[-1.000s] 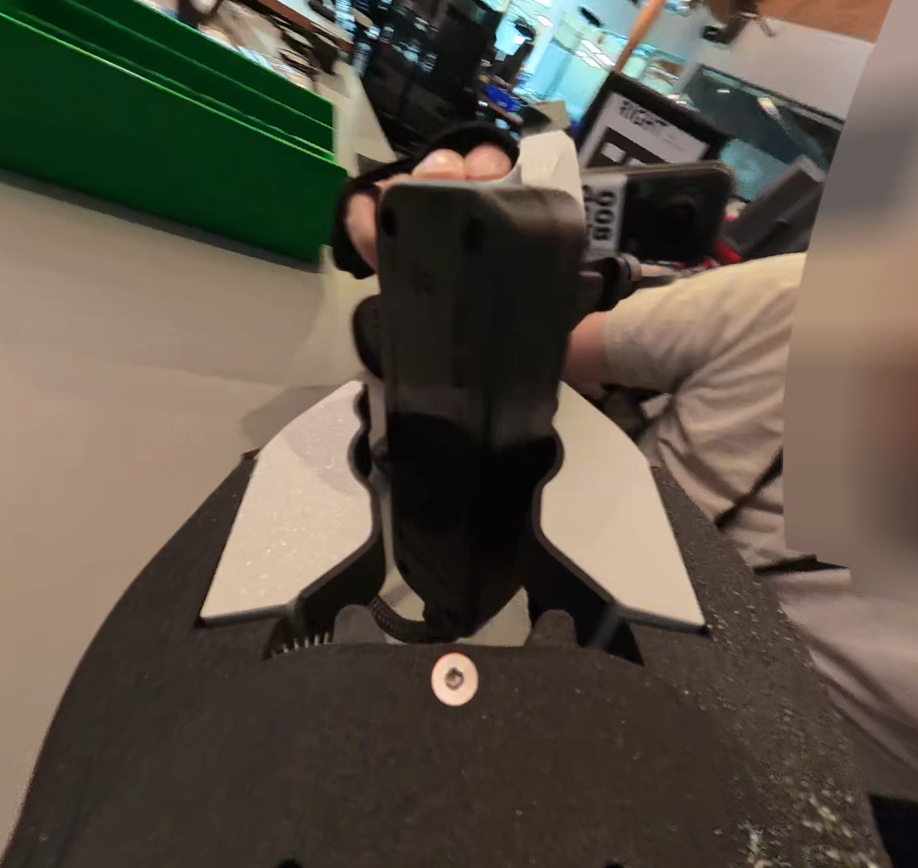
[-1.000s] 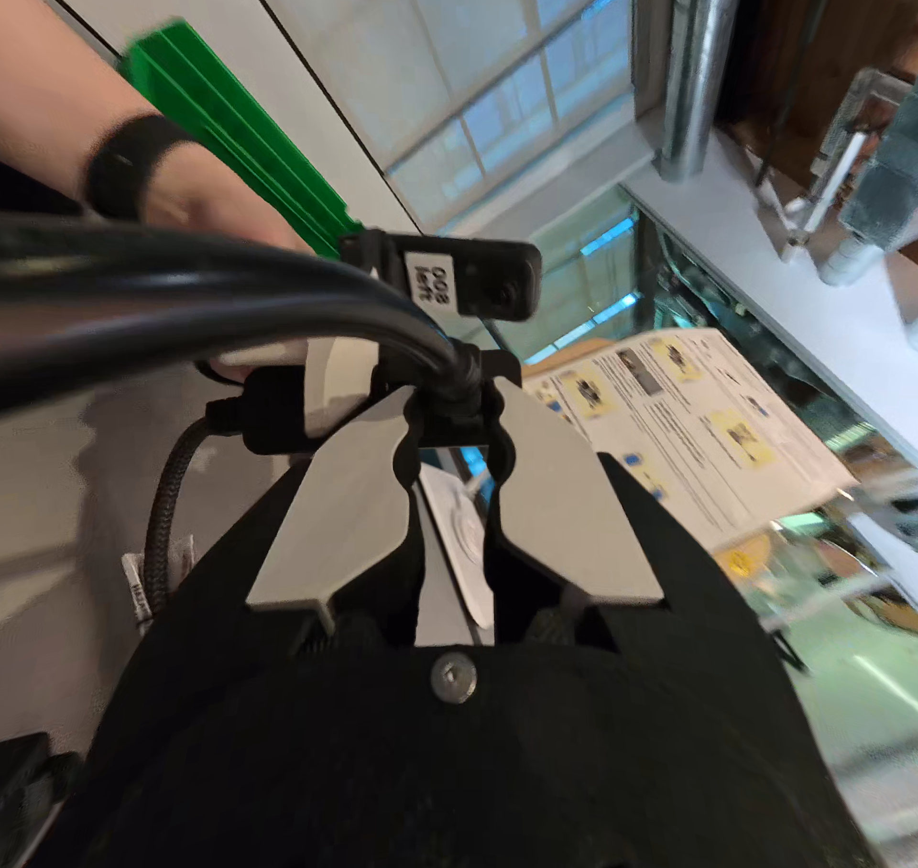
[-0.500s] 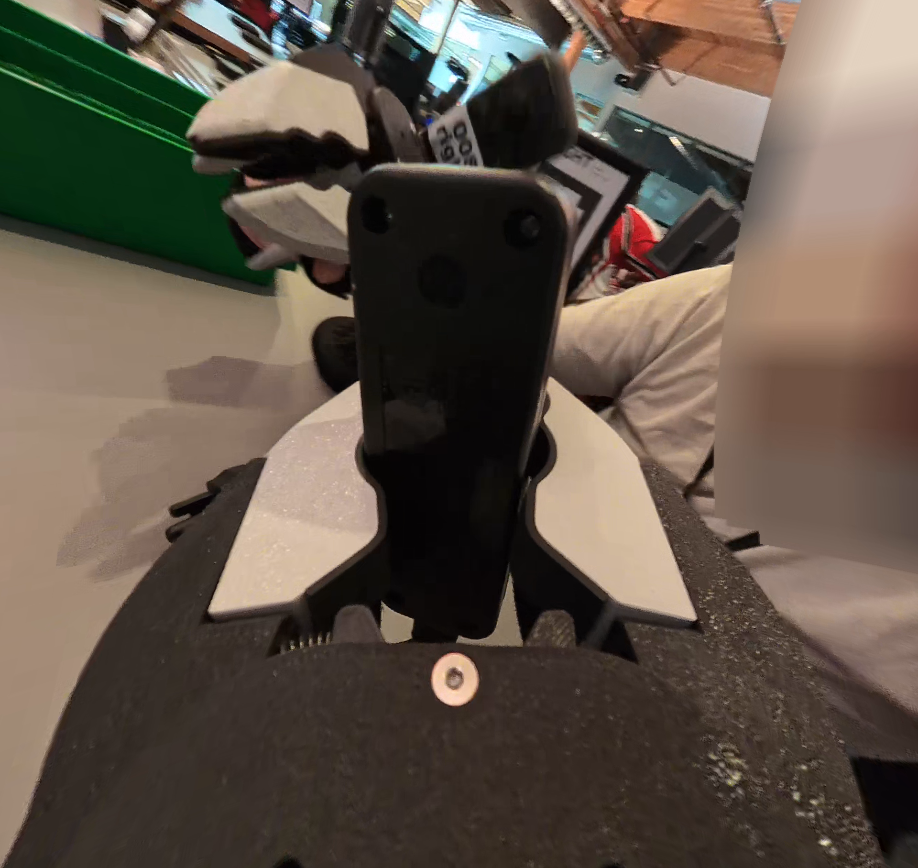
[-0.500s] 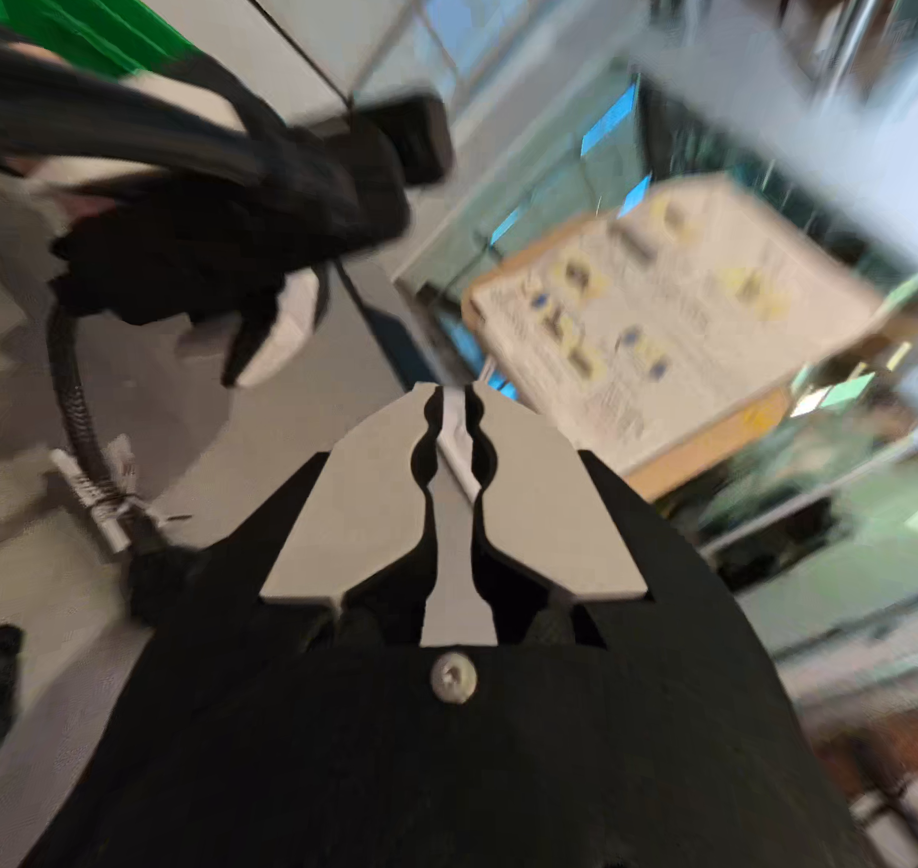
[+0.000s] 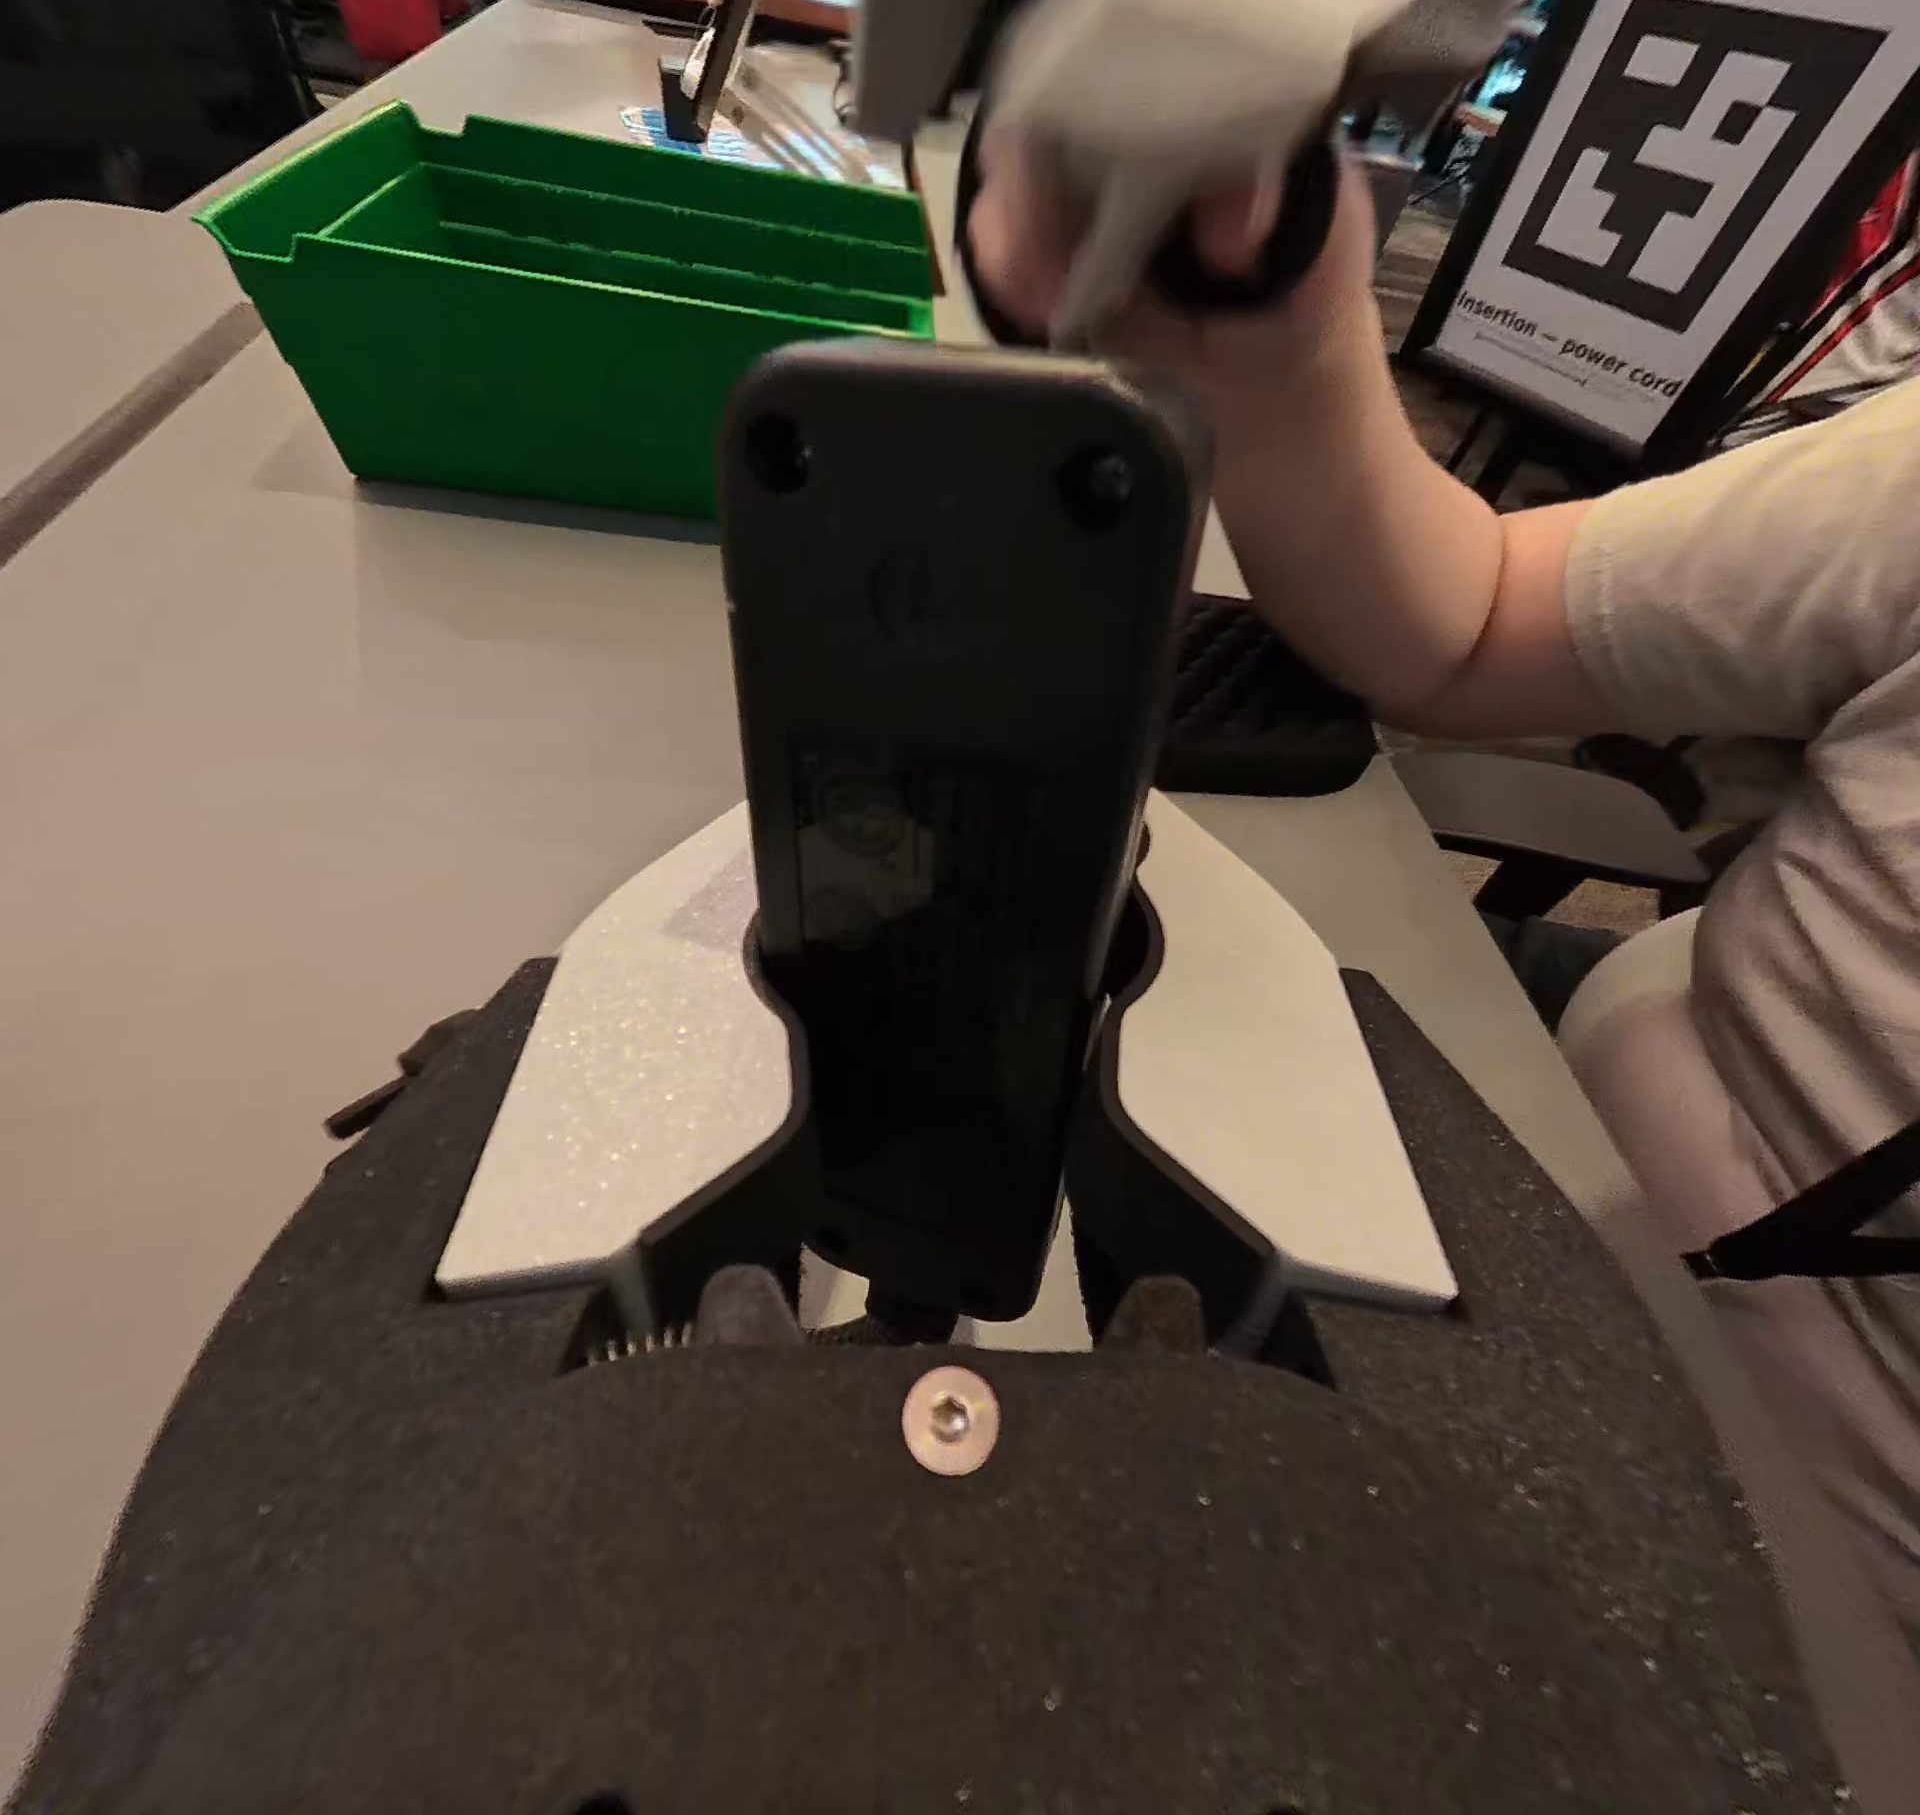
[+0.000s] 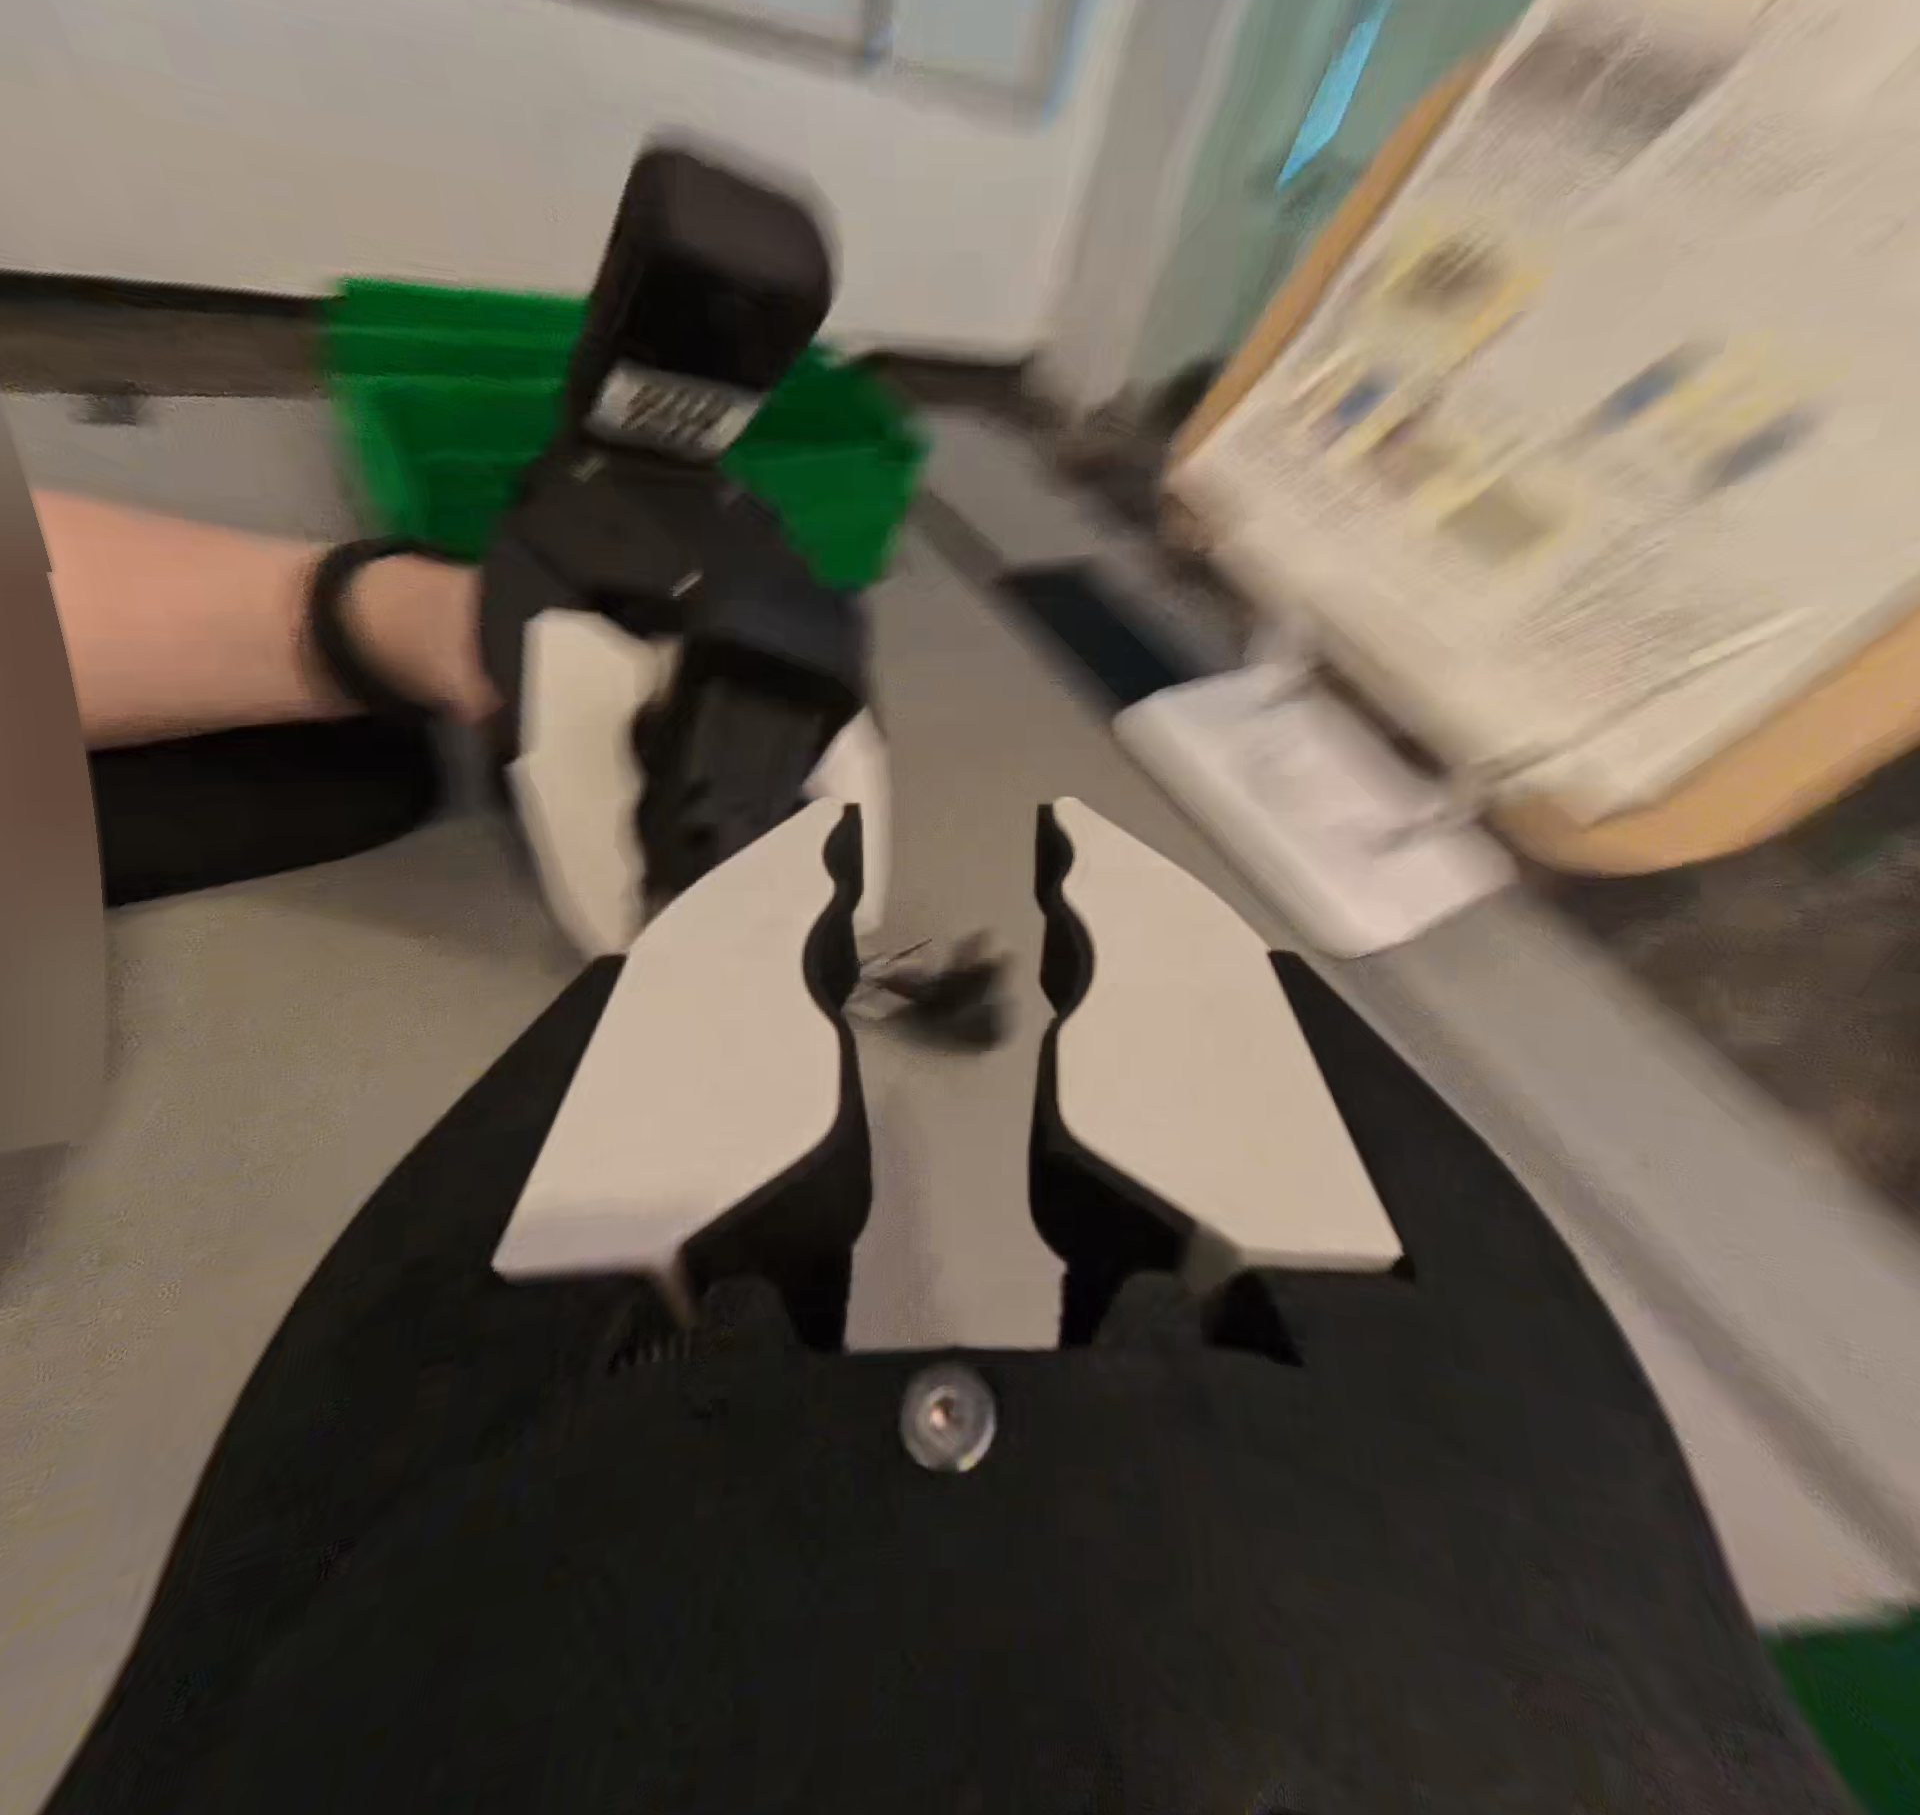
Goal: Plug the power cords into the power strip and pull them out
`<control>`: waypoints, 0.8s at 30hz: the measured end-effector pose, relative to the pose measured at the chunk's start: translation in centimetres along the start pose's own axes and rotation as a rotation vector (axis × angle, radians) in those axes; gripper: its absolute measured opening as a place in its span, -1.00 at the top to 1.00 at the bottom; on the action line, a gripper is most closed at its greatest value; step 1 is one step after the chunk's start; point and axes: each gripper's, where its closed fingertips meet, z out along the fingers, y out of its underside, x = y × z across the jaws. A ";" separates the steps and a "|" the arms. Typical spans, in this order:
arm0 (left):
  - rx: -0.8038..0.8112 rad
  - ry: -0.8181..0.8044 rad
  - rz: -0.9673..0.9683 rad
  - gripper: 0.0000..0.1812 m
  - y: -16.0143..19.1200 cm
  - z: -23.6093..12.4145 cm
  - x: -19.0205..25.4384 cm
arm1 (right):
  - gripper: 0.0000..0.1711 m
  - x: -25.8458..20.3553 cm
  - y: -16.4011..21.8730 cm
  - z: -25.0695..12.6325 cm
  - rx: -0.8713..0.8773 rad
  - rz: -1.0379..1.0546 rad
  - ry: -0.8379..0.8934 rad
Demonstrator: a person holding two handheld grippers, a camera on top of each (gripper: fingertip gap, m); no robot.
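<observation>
Your left gripper point(image 5: 951, 892) pinches the black power strip point(image 5: 956, 726) between its two grey fingers point(image 5: 644, 1069). The strip stands up on end, and you see its flat back with two small round holes near the top. It is above the grey table point(image 5: 312, 726). A green bin point(image 5: 582, 311) sits on the table behind it.

Your right gripper point(image 6: 948, 830) has its fingers spread apart with nothing between them. It points down at the table, where a small dark thing point(image 6: 935, 996) lies, too blurry to name. Far off in that view, your left hand point(image 6: 436, 622) holds the other gripper with the strip.
</observation>
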 end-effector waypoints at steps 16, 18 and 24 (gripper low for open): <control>0.031 -0.235 -0.019 0.37 0.6 0.0 -3.7 | 0.68 -3.1 3.2 4.2 0.047 0.474 -0.270; 0.040 -0.231 -0.033 0.37 0.5 0.3 -3.6 | 0.68 -2.8 2.9 4.0 0.072 0.438 -0.246; 0.035 -0.245 -0.028 0.37 0.6 0.5 -3.7 | 0.72 -2.9 2.8 3.9 0.099 0.415 -0.249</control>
